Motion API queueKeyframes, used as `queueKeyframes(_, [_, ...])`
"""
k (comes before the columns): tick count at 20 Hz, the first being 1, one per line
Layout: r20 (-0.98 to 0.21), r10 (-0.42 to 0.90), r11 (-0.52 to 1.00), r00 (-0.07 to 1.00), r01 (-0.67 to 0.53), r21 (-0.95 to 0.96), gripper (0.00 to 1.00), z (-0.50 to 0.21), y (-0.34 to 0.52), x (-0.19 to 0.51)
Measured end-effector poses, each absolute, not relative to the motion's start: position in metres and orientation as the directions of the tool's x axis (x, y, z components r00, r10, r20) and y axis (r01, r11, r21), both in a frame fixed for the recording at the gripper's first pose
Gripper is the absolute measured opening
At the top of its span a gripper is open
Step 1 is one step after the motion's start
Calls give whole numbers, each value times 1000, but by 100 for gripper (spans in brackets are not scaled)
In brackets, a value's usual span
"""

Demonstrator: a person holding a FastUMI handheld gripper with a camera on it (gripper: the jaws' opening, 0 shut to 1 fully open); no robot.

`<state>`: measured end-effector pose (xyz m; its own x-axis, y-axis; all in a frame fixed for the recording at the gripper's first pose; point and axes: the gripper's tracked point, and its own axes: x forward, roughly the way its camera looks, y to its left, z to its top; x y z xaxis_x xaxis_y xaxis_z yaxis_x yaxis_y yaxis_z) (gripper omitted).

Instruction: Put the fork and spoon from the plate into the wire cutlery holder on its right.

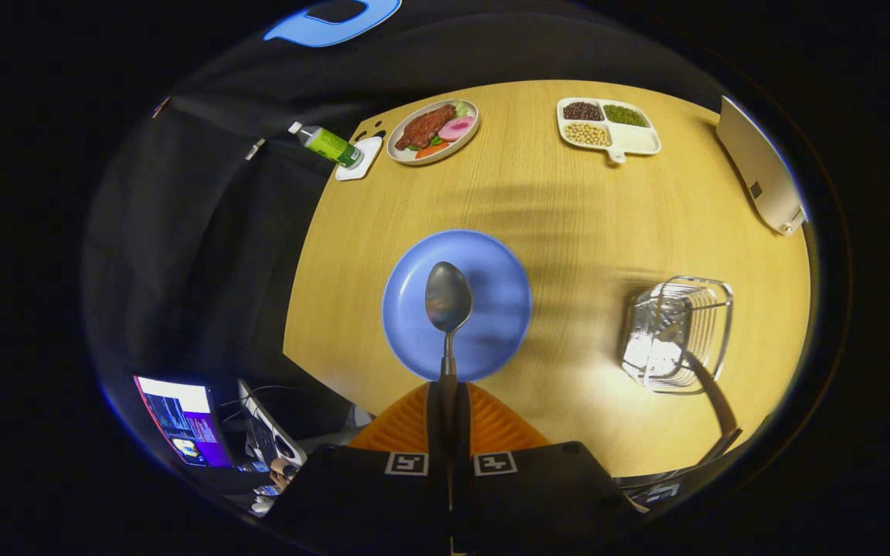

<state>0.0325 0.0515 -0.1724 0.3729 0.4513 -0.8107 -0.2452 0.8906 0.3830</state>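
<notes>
Overhead, the gripper point(448, 401) pinches the spoon point(448, 297) by its handle above the blue plate point(491, 262); no readable writing.

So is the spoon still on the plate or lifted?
Lifted: the gripper is shut on the spoon handle, bowl above the blue plate.

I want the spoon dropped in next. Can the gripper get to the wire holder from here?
Probably yes. The gripper is shut on the spoon above the blue plate; bare table lies between it and the wire holder, whose top looks open.
</notes>
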Motion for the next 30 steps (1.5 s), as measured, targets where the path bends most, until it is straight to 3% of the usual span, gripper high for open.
queueKeyframes(8, [-881,316,942,351,-223,249,7,-146,-65,26])
queueKeyframes(14, [-934,260,959,246,-181,219,7,-164,-116,26])
queueKeyframes(23, [-959,257,959,116,-150,239,7,-191,-122,50])
queueKeyframes(30, [-965,243,961,95,-163,226,9,-197,-117,59])
